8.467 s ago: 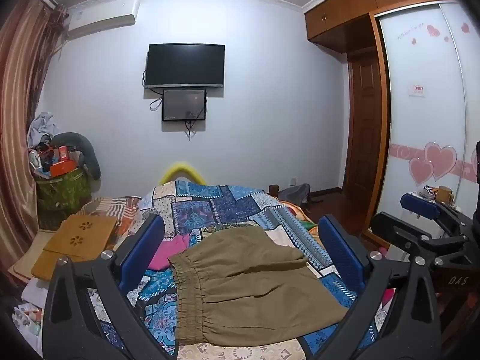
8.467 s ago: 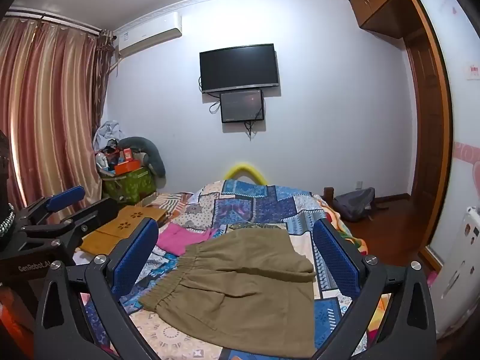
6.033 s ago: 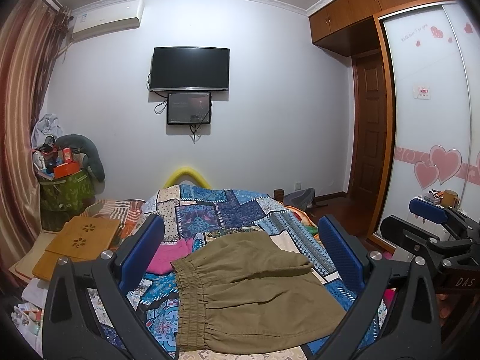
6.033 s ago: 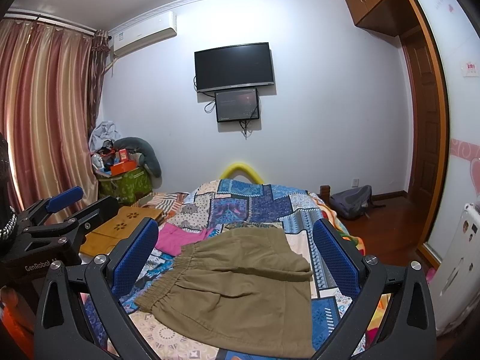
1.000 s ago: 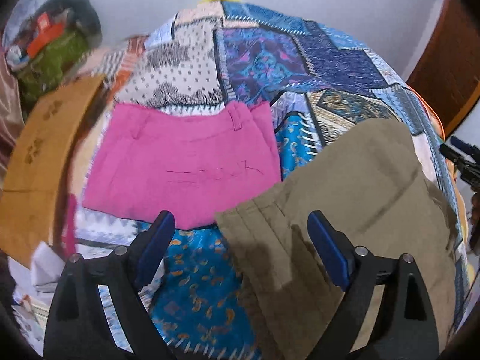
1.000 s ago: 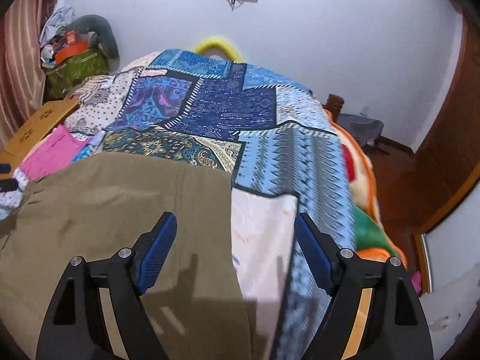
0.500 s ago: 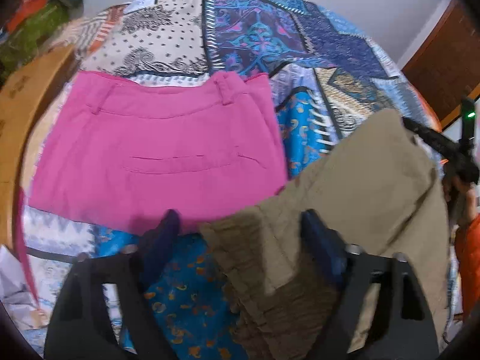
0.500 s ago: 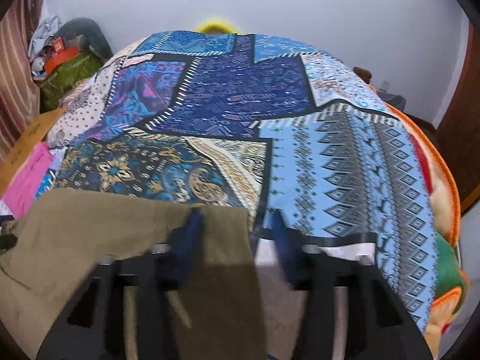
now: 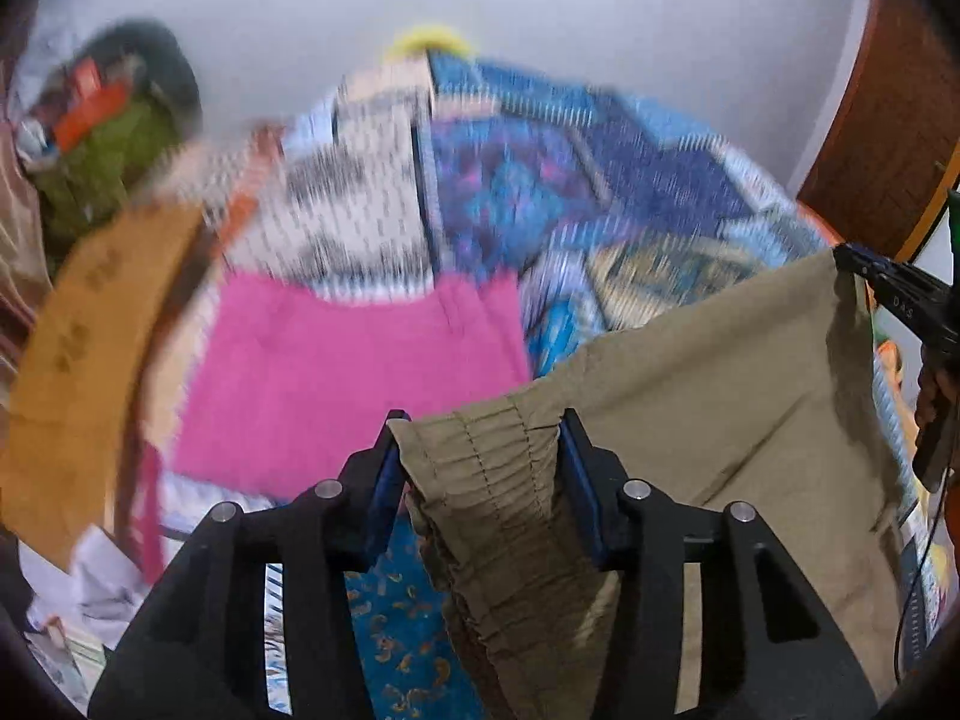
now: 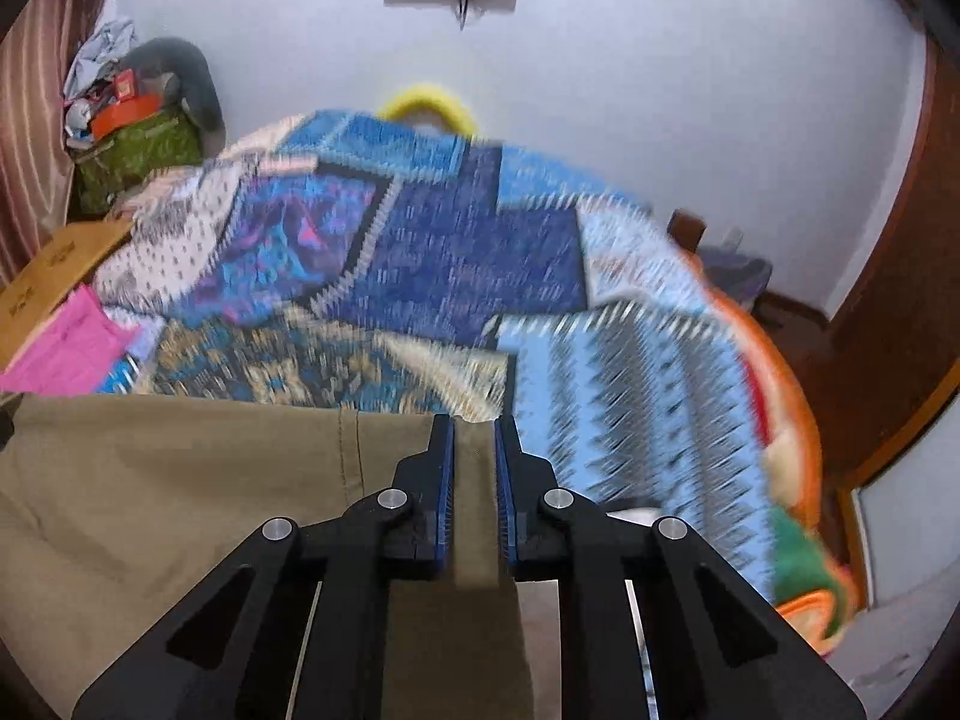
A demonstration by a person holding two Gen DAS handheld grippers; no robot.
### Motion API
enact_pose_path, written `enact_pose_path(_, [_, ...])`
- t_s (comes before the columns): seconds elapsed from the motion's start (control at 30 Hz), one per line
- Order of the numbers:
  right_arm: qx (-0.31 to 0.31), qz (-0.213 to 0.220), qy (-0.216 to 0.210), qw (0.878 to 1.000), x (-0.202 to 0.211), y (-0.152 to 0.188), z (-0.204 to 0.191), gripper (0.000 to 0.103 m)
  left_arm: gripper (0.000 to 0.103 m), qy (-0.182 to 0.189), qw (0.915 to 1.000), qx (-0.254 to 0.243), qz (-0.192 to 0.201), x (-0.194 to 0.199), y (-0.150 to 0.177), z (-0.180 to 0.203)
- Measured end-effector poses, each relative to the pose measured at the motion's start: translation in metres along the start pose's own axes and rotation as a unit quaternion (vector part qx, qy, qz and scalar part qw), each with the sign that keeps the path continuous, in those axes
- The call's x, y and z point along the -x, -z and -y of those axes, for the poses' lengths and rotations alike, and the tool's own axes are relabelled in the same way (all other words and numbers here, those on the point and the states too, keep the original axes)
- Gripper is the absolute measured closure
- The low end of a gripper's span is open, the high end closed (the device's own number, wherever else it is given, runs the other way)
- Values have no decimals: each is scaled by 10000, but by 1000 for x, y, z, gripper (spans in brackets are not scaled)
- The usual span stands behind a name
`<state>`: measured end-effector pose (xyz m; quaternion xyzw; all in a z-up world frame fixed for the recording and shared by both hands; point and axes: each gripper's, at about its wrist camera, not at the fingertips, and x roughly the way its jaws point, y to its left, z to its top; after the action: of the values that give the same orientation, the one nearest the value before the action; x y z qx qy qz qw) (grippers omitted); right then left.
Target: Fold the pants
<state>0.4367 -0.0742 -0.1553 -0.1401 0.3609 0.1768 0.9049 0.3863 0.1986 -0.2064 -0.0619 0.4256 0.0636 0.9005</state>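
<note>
Both pairs of jaws have just been closing and are now pinching cloth: the left gripper [image 9: 477,468] is clamping the gathered elastic waistband of the olive pants [image 9: 720,408], while the right gripper [image 10: 474,480] is squeezing nearly shut on the hem corner at the far end. A second ago the pants were lying flat near the bed's [image 10: 456,240] front edge, beside the pink garment [image 9: 354,372] (left untouched); now they are hanging taut between the two grips, lifting off the patchwork quilt, so the first fold is likely starting.

Left gripper [image 9: 480,468] fingers [image 9: 384,480] have just been closing, clamping the olive pants' [image 9: 690,396] waistband.
</note>
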Motion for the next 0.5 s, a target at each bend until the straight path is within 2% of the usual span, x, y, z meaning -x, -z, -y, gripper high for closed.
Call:
enact_pose_path(0.13, [-208,454,69,9987,47,-20,13,92,54,-95,9988,-144,467,45,-18,14])
enact_pose_path(0.27, [-374,792,19,9962,98,-31,23,92,54,-70,9969,-308,715,82,-24,26])
enact_pose_path(0.5, [-390,1055,-251,9933,172,-8,34,92,54,-29,9940,-635,888,132,2,42])
